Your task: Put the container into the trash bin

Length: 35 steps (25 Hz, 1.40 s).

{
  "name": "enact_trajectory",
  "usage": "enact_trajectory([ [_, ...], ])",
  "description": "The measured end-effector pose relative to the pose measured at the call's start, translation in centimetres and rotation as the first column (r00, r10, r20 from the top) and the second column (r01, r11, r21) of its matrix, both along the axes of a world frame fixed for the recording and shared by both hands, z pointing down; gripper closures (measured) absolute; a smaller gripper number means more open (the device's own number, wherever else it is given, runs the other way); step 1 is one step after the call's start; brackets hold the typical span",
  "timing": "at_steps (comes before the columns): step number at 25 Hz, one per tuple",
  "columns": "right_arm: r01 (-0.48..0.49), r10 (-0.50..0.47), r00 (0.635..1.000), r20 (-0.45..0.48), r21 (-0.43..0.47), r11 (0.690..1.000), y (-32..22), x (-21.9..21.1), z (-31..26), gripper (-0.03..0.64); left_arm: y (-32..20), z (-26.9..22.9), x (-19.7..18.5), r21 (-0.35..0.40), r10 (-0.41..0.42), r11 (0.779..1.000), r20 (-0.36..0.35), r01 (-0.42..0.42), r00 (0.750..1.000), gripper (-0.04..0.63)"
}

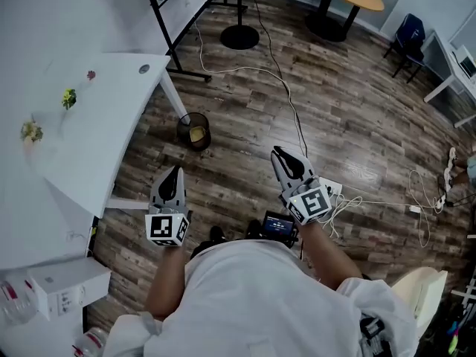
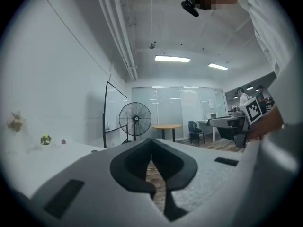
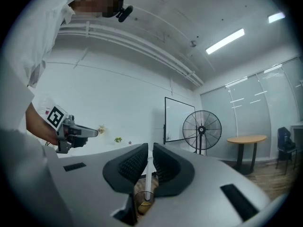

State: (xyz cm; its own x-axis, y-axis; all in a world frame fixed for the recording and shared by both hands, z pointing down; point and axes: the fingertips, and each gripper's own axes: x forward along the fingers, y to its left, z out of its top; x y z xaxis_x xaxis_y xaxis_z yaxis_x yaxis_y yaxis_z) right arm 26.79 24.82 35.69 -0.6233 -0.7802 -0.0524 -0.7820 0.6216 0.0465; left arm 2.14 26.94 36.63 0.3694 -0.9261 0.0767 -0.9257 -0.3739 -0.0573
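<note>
- Far left of the head view: a white surface (image 1: 97, 125) carries a few small sprigs of greenery (image 1: 68, 97). A white box (image 1: 65, 287) sits at the lower left corner.
- Just right of the surface's edge, left of centre in the frame: a small dark trash bin (image 1: 182, 125) stands upright on the wood floor (image 1: 357, 125). A pale yellowish object (image 1: 197, 133) lies inside it, and I judge it to be the container, though it is too small to tell for sure.
- Below the bin, lower centre-left: the left gripper (image 1: 175, 171) is held out over the floor, well apart from the bin. In the left gripper view its jaws are clenched tip to tip with nothing between them.
- Right of centre: the right gripper (image 1: 277, 153) is also held over the floor. In the right gripper view its jaws are all but closed, with only a thin slit between them, and they grasp nothing. Through that slit the bin shows, with the yellowish object at its bottom.
- Further right: loose cables (image 1: 416, 207) trail across the floor.
- Progress, as a judgement: both grippers are empty and there seems to be something in the bin. The drop appears done, and nothing visible is left to carry.
</note>
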Motion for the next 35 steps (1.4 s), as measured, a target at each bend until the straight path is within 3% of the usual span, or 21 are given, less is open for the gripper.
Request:
enact_trajectory([
  [8, 0.014, -0.014, 1.0, -0.025, -0.003, 1.0, -0.4, -3.2, 0.3, 0.568, 0.4, 0.1, -3.0, -0.024, -0.001, 1.0, -0.046, 0.0, 0.999, 0.586],
  [18, 0.019, -0.019, 1.0, -0.006, -0.023, 1.0, -1.6, -4.6, 0.7, 0.575, -0.5, 0.2, -3.7, -0.046, 0.003, 0.999, -0.046, -0.005, 0.999, 0.586],
  [26, 0.008, -0.007, 1.0, 0.006, -0.03, 1.0, -1.8, -3.3, 1.3, 0.575, -0.5, 0.4, -2.5, -0.058, 0.021, 0.998, -0.04, -0.023, 0.999, 0.586],
  [35, 0.017, -0.016, 1.0, 0.023, -0.04, 0.999, -1.9, -0.6, 2.1, 0.575, -0.7, 0.4, -0.2, -0.051, -0.019, 0.999, -0.019, 0.018, 1.0, 0.586],
])
